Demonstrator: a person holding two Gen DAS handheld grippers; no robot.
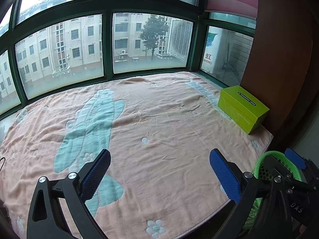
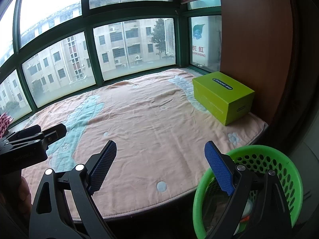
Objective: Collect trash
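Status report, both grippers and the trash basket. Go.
Left gripper open, empty. Right gripper open, empty, over the blanket edge. Green basket at lower right, some trash inside. Only a green box on the blanket; nothing in the way.

Before you lies a peach-pink blanket [image 1: 159,119] patterned with pale mint-blue shapes, small white dots and light blue flowers. At its far right corner you see a lime-green box [image 2: 223,97] with a dark oval label on its lid. The basket [image 2: 279,159] below the blanket's edge is bright green, pierced with rows of round holes. Your left claw [image 1: 159,171] and right claw [image 2: 160,165] are black with blue cross-hatched pads. The window frame [image 1: 107,45] is dark green.
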